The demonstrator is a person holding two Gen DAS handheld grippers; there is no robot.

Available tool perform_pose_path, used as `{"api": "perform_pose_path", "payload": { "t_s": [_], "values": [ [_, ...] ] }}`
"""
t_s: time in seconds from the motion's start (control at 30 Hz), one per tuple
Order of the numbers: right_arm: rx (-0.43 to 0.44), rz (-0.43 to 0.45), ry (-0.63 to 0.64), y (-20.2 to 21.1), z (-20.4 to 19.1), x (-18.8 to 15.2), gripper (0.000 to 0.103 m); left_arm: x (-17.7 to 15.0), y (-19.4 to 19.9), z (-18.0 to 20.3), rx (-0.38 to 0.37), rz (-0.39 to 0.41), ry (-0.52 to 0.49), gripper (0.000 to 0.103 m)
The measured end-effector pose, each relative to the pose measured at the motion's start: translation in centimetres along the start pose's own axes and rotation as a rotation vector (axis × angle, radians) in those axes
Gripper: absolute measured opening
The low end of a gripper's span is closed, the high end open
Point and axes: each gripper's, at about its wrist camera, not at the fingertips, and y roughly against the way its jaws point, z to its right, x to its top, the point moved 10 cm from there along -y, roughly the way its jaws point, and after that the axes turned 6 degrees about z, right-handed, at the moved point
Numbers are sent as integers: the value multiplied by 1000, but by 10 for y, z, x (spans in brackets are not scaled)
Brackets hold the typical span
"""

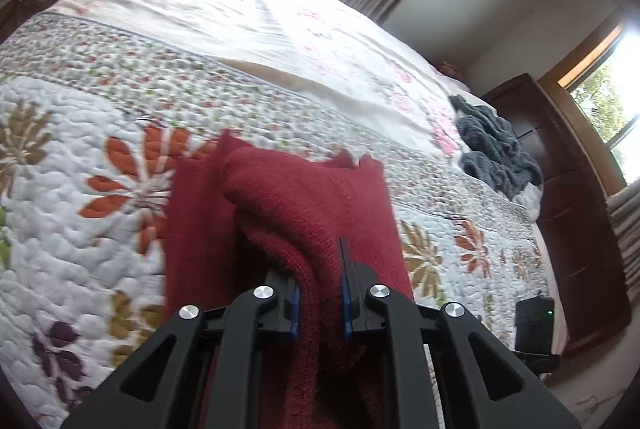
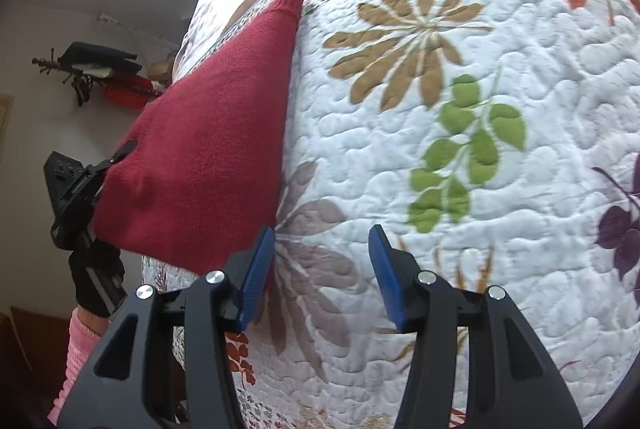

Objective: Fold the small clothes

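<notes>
A dark red knitted garment (image 1: 288,205) lies on the floral quilt (image 1: 80,165), partly lifted. My left gripper (image 1: 320,297) is shut on a thick fold of it, the knit bunched between the blue pads. In the right wrist view the same red garment (image 2: 208,133) hangs as a raised flap, held at its left corner by the left gripper (image 2: 108,165) in a black-gloved hand (image 2: 96,277). My right gripper (image 2: 322,277) stands open over the bare quilt (image 2: 460,109), just right of the garment's edge, with nothing between its fingers.
A dark grey knitted garment (image 1: 496,149) lies crumpled at the bed's far right edge. Past it stands a dark wooden dresser (image 1: 560,197) under a window. A white sheet (image 1: 240,13) covers the far half of the bed. A pink sleeve (image 2: 76,353) shows at lower left.
</notes>
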Motion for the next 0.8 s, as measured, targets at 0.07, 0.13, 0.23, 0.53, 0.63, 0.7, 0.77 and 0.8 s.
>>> {"api": "perform_pose_path", "payload": {
  "t_s": [0.07, 0.13, 0.23, 0.53, 0.63, 0.7, 0.77, 0.8],
  "values": [
    [4, -12, 15, -5, -8, -4, 50, -3, 3, -19, 19, -12, 8, 14],
    [4, -26, 36, -11, -16, -7, 50, -7, 2, -32, 33, -19, 2, 14],
    [1, -47, 69, -17, -27, -14, 50, -15, -3, -48, 43, -25, 9, 15],
    [32, -105, 113, -39, -58, -29, 56, -43, -13, -87, 37, -74, 144, 25],
    [58, -116, 110, -45, -63, -31, 60, -45, 12, -78, 42, -53, 110, 37],
    [72, -123, 96, -51, -64, -32, 60, -52, 31, -72, 46, -46, 95, 49],
    [87, -137, 70, -57, -63, -33, 60, -63, 48, -61, -3, -40, 104, 52],
    [94, -144, 58, -60, -63, -35, 60, -68, 52, -60, -11, -43, 104, 54]
  ]
}}
